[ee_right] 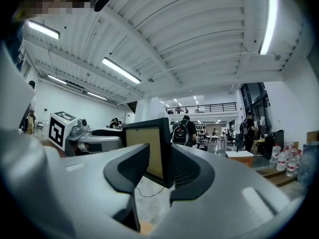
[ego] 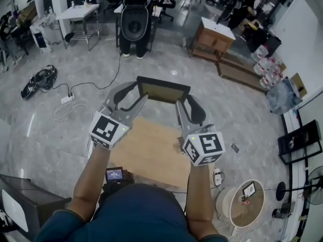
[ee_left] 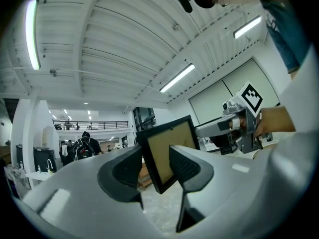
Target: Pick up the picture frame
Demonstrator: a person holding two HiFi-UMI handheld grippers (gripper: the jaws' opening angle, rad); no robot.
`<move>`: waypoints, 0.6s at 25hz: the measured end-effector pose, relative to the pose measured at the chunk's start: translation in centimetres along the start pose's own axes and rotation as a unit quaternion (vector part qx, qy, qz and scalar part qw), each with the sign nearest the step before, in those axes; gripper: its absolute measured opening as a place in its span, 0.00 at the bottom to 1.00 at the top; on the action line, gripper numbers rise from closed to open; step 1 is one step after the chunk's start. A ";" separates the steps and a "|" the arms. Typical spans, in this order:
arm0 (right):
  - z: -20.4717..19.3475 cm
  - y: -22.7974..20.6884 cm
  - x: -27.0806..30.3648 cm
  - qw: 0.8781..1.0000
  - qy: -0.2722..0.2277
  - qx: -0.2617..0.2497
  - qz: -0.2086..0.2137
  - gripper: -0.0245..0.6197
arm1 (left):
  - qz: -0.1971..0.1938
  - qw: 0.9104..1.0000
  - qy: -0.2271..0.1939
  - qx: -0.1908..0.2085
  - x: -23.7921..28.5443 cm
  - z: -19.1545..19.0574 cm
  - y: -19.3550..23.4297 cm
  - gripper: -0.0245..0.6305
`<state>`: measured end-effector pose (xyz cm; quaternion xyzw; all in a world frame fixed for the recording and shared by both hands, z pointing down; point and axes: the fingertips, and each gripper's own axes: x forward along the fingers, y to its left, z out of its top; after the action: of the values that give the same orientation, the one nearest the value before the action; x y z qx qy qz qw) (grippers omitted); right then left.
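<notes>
Black-edged picture frame (ego: 164, 91) hangs above the wooden table (ego: 151, 158) in the head view, between left gripper (ego: 140, 91) and right gripper (ego: 182, 104). Left gripper view: jaws pinch its edge. Right gripper view: jaws pinch the opposite edge.

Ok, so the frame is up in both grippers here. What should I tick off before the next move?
1. Hold of the left gripper on the picture frame: fingers sit either side of its edge. Ok.
2. Hold of the right gripper on the opposite edge: fingers close on it. Ok.
3. Frame off the table: floor shows under its lower corner in both gripper views. Ok.
4. Frame roughly level between the grippers in the head view. Ok.
5. Grip firm enough not to slip: cannot tell.
</notes>
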<state>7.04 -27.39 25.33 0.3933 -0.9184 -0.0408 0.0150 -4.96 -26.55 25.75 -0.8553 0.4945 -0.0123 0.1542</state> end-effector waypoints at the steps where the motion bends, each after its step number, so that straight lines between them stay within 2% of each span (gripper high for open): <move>1: 0.0 0.0 0.0 1.000 -0.001 -0.001 -0.002 0.21 | -0.002 1.000 0.000 0.000 0.0 -0.1 0.0 0.27; 15: -0.3 -0.9 -0.1 0.999 0.013 -0.020 -0.024 0.21 | -0.010 1.000 0.002 0.003 0.7 -0.3 -0.1 0.27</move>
<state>7.82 -27.95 25.59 0.4152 -0.9074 -0.0547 0.0342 -4.60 -27.14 25.99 -0.8595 0.4865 -0.0167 0.1559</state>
